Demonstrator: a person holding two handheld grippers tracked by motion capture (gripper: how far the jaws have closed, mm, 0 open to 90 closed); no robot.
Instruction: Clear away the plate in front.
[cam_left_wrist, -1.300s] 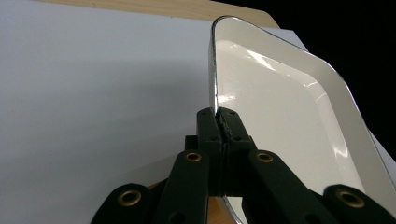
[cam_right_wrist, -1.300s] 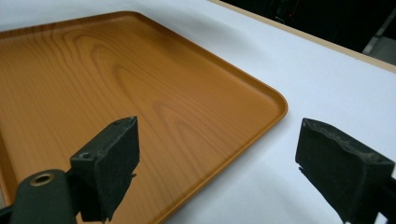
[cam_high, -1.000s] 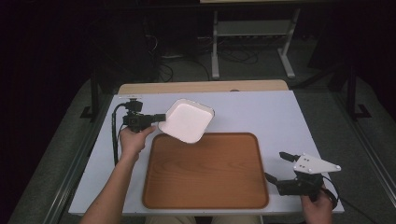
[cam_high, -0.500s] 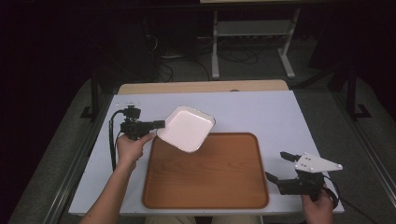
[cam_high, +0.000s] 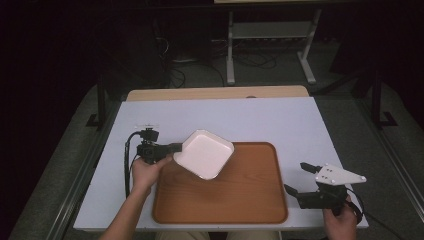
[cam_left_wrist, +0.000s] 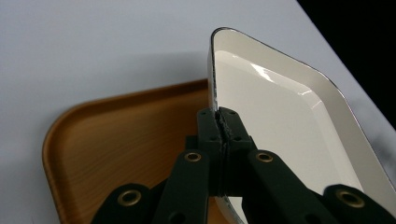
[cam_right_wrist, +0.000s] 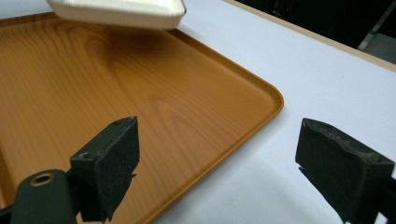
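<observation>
The left gripper (cam_high: 172, 148) has its jaws clenched on the rim of a white square dish (cam_high: 204, 154), holding it tilted, apparently clear of the wooden tray (cam_high: 240, 200), over the tray's far-left corner. The dish extends rightward from the jaws, so setting it down likely means lowering onto the tray. The right gripper (cam_high: 299, 181) rests released on the tabletop (cam_high: 280, 120), just beside the tray's right edge.

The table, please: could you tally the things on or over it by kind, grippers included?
White square dish: 1
Wooden tray: 1
Hand-held grippers: 2, left gripper and right gripper
Total: 4
</observation>
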